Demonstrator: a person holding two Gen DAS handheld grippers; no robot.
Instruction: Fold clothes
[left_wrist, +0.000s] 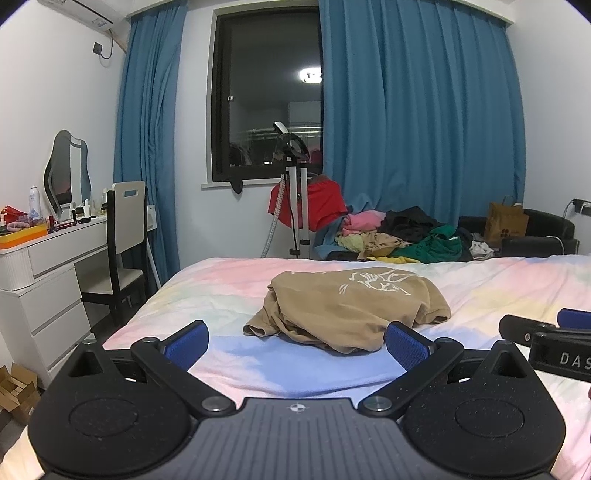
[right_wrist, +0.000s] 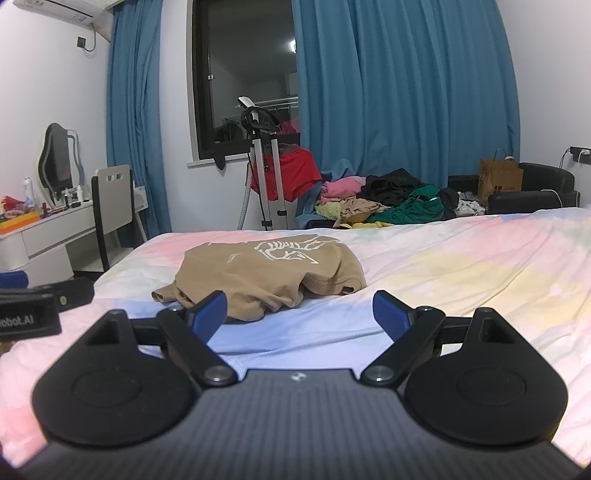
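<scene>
L gripper (left_wrist: 295, 345) low, level, R gripper (right_wrist: 299, 314) alongside

Bed (left_wrist: 498, 291): pastel sheet, pink, yellow and blue patches, lightly wrinkled; one crumpled tan shirt (left_wrist: 351, 310) with white printed graphic lies near its middle, bunched, sleeve trailing toward the left edge.

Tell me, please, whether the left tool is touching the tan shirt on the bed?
Cannot tell. In the left wrist view the left tool is open, but its right finger overlaps the tan shirt edge; neither view shows contact or gap plainly.
</scene>
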